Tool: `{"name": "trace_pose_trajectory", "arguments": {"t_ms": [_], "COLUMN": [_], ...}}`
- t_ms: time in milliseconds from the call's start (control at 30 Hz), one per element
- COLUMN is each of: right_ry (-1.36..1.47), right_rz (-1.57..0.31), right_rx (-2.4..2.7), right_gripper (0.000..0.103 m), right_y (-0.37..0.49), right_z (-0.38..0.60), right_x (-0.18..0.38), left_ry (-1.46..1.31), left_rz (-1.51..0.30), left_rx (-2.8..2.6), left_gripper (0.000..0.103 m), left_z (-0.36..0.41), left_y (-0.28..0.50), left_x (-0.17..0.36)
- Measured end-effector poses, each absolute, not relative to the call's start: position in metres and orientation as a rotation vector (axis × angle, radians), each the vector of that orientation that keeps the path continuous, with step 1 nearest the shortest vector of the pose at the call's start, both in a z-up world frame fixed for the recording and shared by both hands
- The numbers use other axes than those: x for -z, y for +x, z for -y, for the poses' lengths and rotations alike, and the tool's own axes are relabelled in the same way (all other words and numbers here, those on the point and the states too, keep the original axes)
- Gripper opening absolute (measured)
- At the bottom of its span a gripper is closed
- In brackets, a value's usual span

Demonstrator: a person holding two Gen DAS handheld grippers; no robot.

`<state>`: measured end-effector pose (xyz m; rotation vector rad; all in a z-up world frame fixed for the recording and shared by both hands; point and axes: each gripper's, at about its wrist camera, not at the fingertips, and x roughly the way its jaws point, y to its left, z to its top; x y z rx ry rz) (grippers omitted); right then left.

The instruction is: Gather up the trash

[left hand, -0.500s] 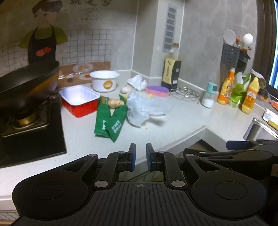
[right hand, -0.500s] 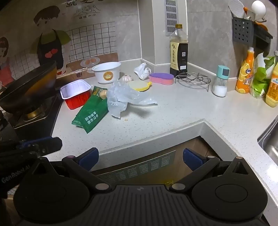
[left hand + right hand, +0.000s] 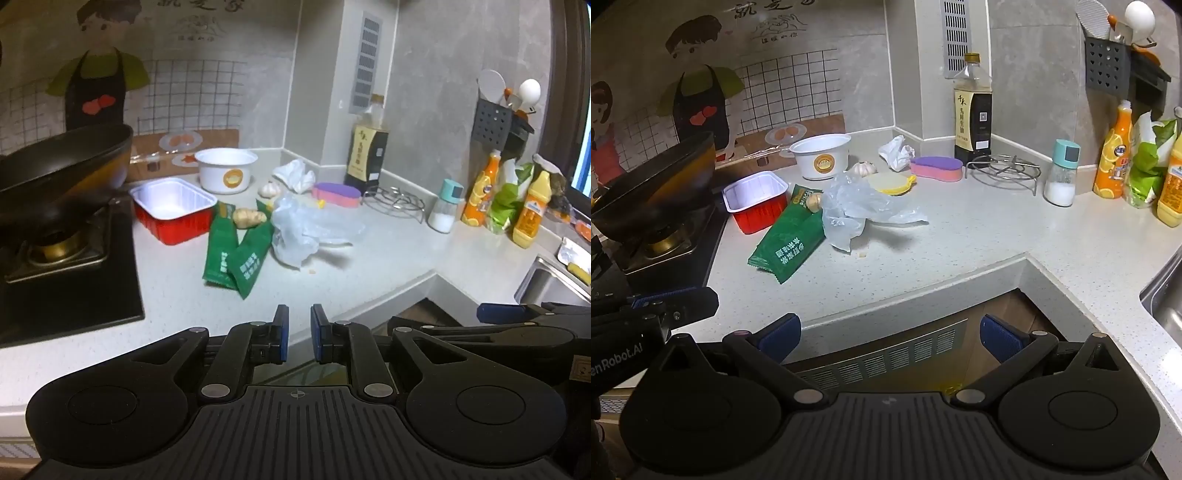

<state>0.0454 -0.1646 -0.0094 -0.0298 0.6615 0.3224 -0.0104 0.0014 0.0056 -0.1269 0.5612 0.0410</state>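
Two claws: both hang short of the bench edge, well apart from the trash, each empty.
Bench: pale speckled stone L-shaped bench [image 3: 960,236], carrying everything below.
Wok: black round metal wok [image 3: 62,166] tilted on the burner at the left end.
Left claw: black two-finger left claw with blue pads [image 3: 299,332], jaws nearly closed with only a narrow gap and nothing between them.
Right claw: black two-finger right claw with blue pads [image 3: 890,338], jaws spread wide, released.
Green packet: flat green printed plastic packet [image 3: 786,243] lying near the middle of the bench, just right of the red tray.
Plastic bag: crumpled clear thin plastic bag [image 3: 857,210] touching the packet's right edge.
Red tray: rectangular red foil tray with white inside [image 3: 173,208], empty, beside the stove.
White bowl: round white disposable bowl with a yellow logo [image 3: 822,155] behind the tray, near the wall.
Sponge: purple and pink oval sponge [image 3: 936,168] by the dark sauce bottle [image 3: 973,110].
Tissue: crumpled white tissue [image 3: 897,149] in the corner.
Ginger: small tan knob of ginger [image 3: 249,218] resting on the packet's top end.
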Motion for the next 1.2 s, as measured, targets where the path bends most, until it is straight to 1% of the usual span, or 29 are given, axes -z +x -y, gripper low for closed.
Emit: {"name": "trace_pose_trajectory", "arguments": {"t_ms": [567,800,1200], "right_ry": [-0.039,-0.024,-0.025], "right_rz": [-0.651,-0.621,-0.603], "right_rx": [-0.307,-0.308,-0.313], "right_gripper": [0.103,0.103,0.103], "right_y": [0.02,0.002,-0.006], "right_z": [0.171,0.179,0.18], "right_x": [0.01,0.006,0.005], "left_ry": [-0.151,-0.138,-0.131], "left_rz": [-0.579,-0.547,-0.533], "left_rx": [-0.031,-0.034,-0.051], "left_gripper": [0.016,0.016,0.017], "left_z": [0.002,0.007,0.008], "left_y": [-0.036,-0.053,-0.06], "left_x": [0.0,-0.004,-0.006]}}
